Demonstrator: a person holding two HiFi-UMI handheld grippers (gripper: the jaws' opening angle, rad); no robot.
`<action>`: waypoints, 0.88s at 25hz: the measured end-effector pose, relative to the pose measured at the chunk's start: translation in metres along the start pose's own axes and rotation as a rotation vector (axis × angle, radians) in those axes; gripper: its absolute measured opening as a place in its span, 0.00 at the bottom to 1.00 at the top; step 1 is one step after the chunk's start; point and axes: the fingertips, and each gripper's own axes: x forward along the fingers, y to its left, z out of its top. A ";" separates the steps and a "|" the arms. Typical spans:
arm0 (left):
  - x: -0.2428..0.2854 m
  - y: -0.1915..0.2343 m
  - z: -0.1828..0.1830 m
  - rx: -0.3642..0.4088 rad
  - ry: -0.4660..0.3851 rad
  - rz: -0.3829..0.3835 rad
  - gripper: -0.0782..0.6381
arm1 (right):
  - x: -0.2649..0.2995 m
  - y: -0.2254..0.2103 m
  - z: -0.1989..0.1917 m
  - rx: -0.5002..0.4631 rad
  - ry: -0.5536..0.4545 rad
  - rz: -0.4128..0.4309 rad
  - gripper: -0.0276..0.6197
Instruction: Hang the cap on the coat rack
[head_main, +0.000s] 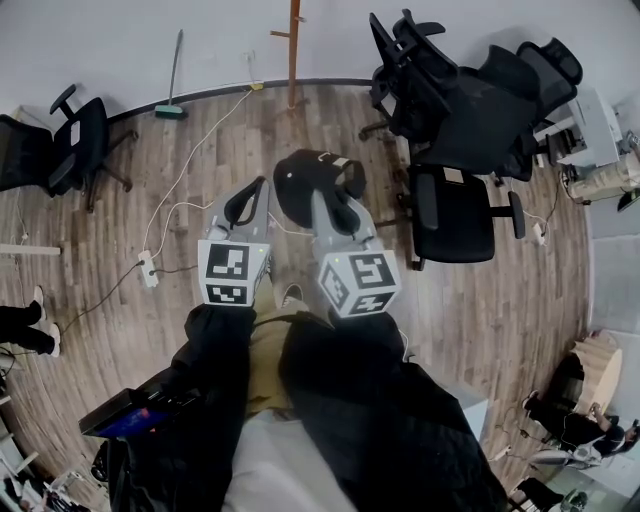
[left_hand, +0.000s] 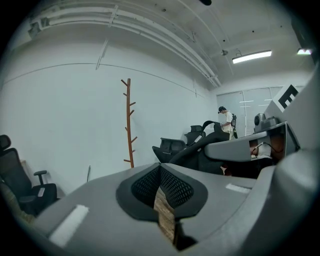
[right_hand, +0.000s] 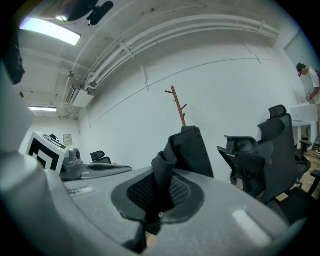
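Cap (head_main: 318, 178) cloth sits pinched between the pads of the right gripper (head_main: 330, 205). Its jaws are clamped on a fold so that the bulk of the cap juts free ahead of them, probably to leave an opening that a peg (left_hand: 133, 104) can enter. The coat rack (head_main: 293, 50) stands well apart from the cap, straight beyond it. The left gripper (head_main: 252, 198) points toward the coat rack too, just beside the cap. Its jaws are together on nothing (only floor (left_hand: 165, 215) shows past them), likely kept spare to steady the cap at the coat rack.
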 end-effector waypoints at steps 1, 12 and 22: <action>0.005 0.004 0.000 -0.004 0.000 -0.001 0.11 | 0.005 -0.001 0.000 -0.002 0.002 -0.002 0.05; 0.083 0.065 0.033 -0.005 -0.054 -0.023 0.11 | 0.094 -0.025 0.035 -0.038 -0.007 -0.039 0.05; 0.143 0.139 0.041 -0.045 -0.042 -0.050 0.11 | 0.183 -0.038 0.053 -0.029 0.014 -0.090 0.05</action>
